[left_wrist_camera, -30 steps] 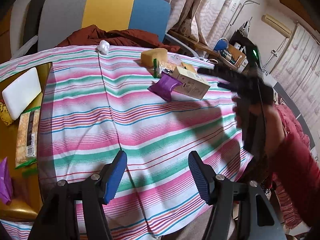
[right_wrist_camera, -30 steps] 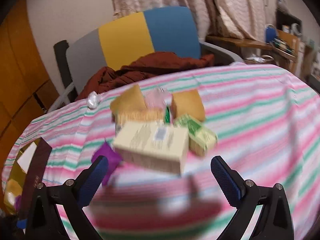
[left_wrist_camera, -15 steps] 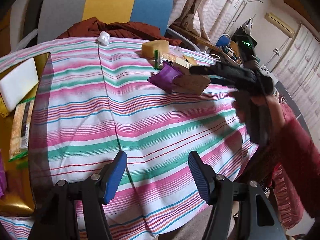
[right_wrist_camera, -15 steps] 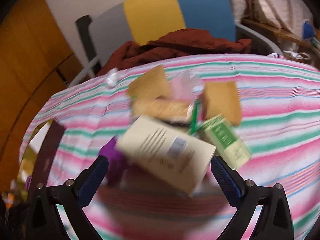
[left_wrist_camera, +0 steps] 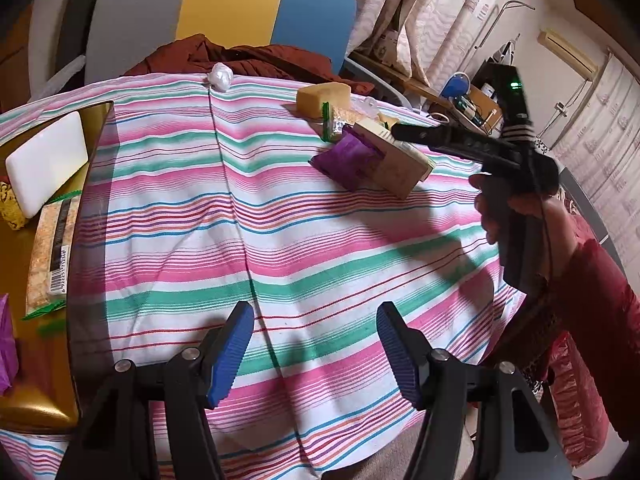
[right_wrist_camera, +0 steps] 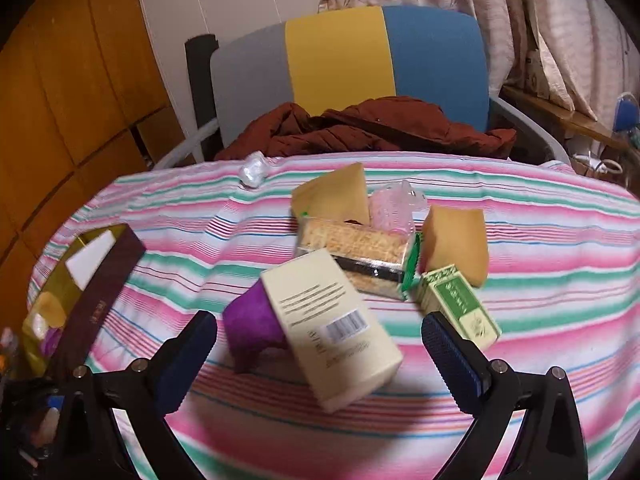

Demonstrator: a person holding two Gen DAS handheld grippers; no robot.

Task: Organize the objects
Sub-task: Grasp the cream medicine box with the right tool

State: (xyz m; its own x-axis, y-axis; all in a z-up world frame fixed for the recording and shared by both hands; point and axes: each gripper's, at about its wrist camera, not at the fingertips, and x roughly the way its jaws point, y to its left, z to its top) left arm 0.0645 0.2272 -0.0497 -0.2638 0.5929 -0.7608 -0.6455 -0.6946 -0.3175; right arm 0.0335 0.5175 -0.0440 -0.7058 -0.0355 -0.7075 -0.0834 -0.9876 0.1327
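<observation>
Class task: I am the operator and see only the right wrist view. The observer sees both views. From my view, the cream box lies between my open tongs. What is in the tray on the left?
Observer: A white block lies in the gold tray, beside a packet with a barcode.
Operator: Are my right tongs touching the cream box?
Observer: No. In the left wrist view the right tongs hover above the cream box, apart from it.
Operator: And the left tongs?
Observer: The left tongs are open over bare striped cloth, holding nothing.
</observation>
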